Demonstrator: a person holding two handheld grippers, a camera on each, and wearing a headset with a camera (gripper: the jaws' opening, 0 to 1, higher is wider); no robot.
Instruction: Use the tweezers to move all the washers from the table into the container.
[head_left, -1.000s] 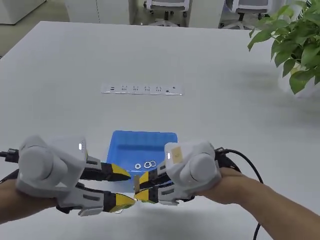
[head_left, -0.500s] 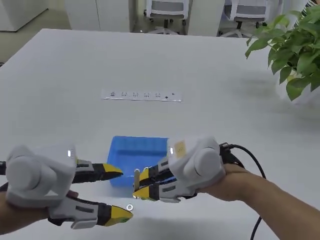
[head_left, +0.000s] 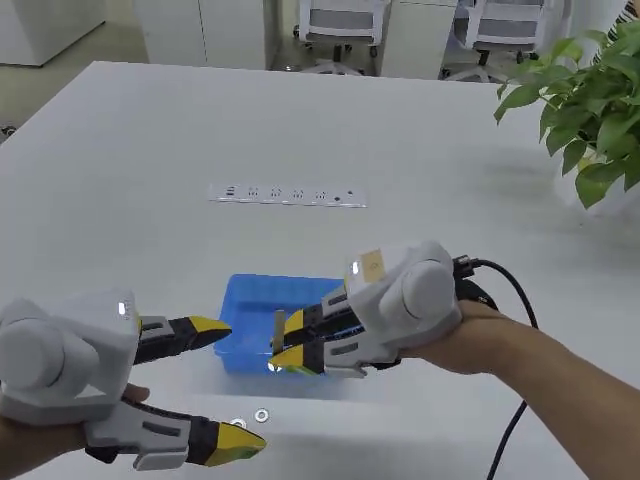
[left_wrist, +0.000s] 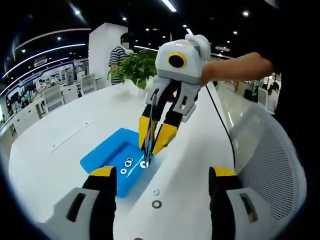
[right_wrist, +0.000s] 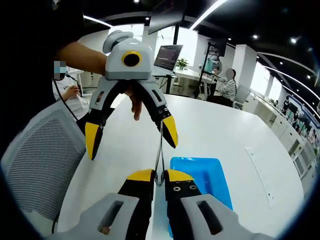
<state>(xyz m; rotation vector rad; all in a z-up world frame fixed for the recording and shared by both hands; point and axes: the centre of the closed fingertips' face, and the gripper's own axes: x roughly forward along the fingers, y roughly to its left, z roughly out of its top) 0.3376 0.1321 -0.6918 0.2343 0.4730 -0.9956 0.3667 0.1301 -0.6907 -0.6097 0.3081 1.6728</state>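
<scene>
The blue container sits on the white table, and several washers lie inside it. Two more washers rest on the table just in front of it, also seen in the left gripper view as the loose washers. My right gripper is shut on the metal tweezers, whose tips hang over the container's near edge. A small ring shows at the tips; I cannot tell if it is pinched. My left gripper stands open beside the container, nothing between its jaws.
A white power strip lies further back on the table. A leafy green plant stands at the right edge. Office chairs are beyond the far end. The right gripper's cable trails off to the right.
The right gripper has carried the tweezers from the table in front of the container to over its near edge. The left gripper has drawn back to the left, uncovering two washers.
</scene>
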